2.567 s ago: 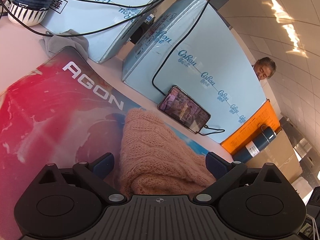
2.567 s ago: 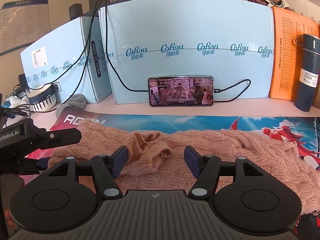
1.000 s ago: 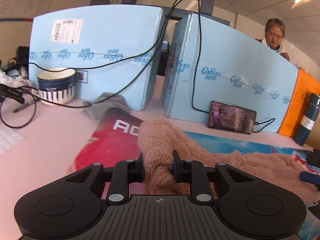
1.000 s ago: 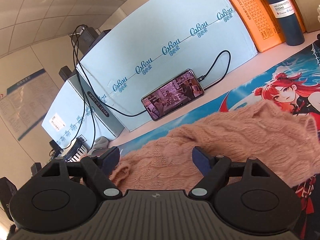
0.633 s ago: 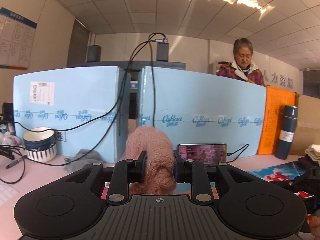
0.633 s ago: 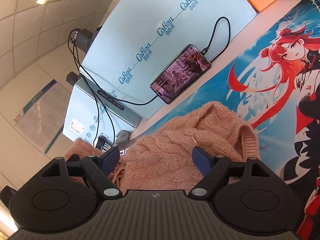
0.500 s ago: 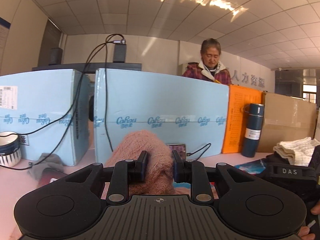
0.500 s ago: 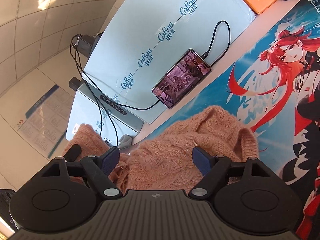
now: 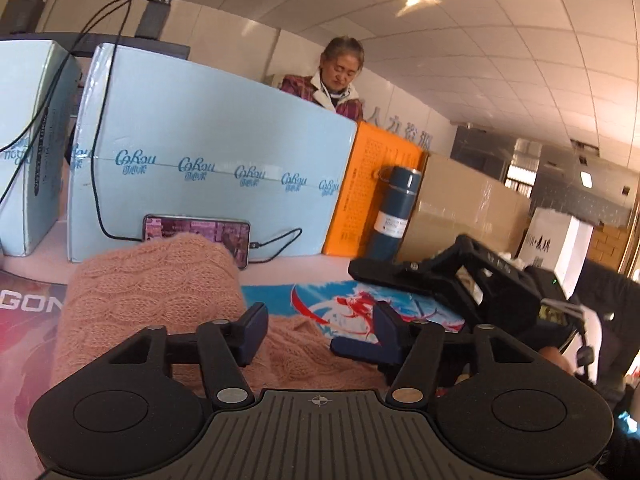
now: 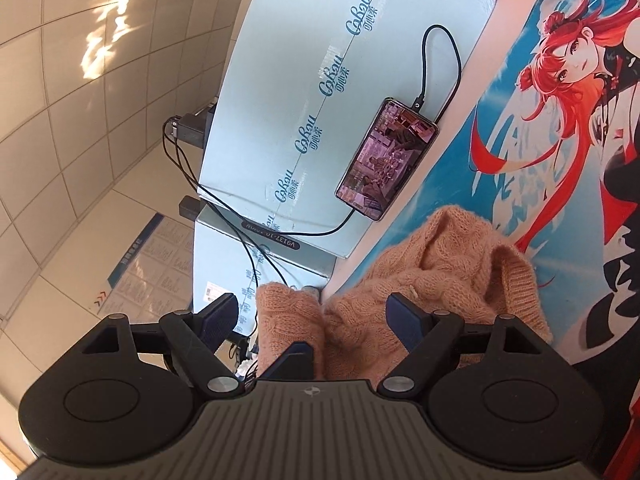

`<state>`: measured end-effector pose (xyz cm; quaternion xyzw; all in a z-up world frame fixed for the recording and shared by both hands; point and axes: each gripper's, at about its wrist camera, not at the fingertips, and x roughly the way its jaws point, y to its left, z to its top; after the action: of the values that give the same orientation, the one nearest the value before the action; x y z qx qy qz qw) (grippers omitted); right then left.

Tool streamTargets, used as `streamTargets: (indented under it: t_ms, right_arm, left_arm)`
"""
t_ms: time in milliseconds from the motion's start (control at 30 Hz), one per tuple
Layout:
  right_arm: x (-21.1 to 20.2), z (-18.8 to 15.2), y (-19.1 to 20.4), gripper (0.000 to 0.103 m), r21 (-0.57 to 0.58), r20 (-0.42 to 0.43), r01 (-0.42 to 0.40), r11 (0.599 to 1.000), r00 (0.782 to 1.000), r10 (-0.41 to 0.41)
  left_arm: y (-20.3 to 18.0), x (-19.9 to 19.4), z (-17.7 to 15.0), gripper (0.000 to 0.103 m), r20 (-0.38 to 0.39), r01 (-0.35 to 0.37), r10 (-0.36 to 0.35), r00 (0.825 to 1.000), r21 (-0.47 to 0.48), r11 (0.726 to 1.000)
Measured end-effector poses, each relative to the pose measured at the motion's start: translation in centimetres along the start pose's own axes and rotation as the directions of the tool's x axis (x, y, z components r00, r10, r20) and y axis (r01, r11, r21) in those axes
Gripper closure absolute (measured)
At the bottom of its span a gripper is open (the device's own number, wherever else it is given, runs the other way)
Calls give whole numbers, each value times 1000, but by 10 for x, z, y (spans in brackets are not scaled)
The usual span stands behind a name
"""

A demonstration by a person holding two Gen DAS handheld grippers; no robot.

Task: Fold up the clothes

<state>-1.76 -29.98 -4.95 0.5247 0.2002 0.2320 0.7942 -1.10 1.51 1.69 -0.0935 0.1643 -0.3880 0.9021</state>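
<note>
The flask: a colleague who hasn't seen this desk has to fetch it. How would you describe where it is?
Find the long pale blue box at the back of the desk, with a phone propped against it. At its right end stands an orange box. The flask is upright in front of that: tall, dark blue, white label.

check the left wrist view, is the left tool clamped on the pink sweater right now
No: the left tool stands open, its fingers spread apart with nothing between them, and the pink sweater lies bunched on the mat beside and below them.
</note>
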Motion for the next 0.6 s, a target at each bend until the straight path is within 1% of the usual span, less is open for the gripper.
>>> streamTargets:
  t_ms: [33,67,100,133,167,200,233,267,300,333,367,400,433,500,533,600]
  right_arm:
    - [1,0,-1,23,5,-5,-8,1000,1000,8]
    - [2,0,-1,23,6,-11,-13,1000,1000,13]
    - [3,0,0,23,2,-19,-15,1000,1000,15]
    - [5,-1,1,23,-6,-28,-18,1000,999,18]
    - [6,-2,2,23,-16,-39,-25,1000,999,24]
    - [8,-4,4,23,-26,-51,-33,999,998,32]
    - [10,-5,5,23,-35,-60,-41,999,997,39]
    - [12,-7,7,23,-45,-69,-46,998,997,43]
    - [15,-8,10,23,-56,-79,-46,997,996,42]
    - [17,-9,13,23,-65,-85,-41,997,996,36]
    - [20,-11,18,23,-76,-95,-36,996,995,29]
    - [25,-13,24,23,-92,-109,-34,995,994,24]
    - [29,-14,30,23,-110,-124,-33,993,992,19]
    - [42,-17,42,22,-148,-151,-19,989,989,-4]
    - [50,-19,48,22,-163,-163,-7,987,986,-20]
    - [67,-23,56,22,-188,-188,14,982,981,-50]
  left_arm:
    - [8,-12,6,17,48,-13,14,999,-37,999]
    - [18,-23,11,15,93,-62,68,993,-69,996]
    - [29,-29,16,13,123,-141,152,981,-94,986]
    - [41,-32,20,12,139,-227,244,960,-129,965]
    - [54,-32,23,11,144,-291,317,937,-174,941]
    - [77,-30,25,11,128,-345,387,913,-261,901]
    - [99,-28,24,11,99,-359,416,904,-352,864]
    - [122,-26,18,11,62,-342,415,908,-462,818]
    - [143,-24,8,12,26,-297,375,927,-558,775]
    - [158,-20,-3,12,5,-248,319,948,-616,747]
    - [168,-16,-13,12,-7,-211,271,963,-649,731]
    - [174,-9,-24,12,-51,-202,228,972,-675,710]
    - [171,-7,-24,12,-68,-208,218,974,-658,724]
    - [158,-6,-24,12,-28,-147,165,986,-614,776]
    - [153,-5,-25,12,-20,-106,118,993,-601,792]
    - [143,1,-25,12,-45,-102,92,995,-559,823]
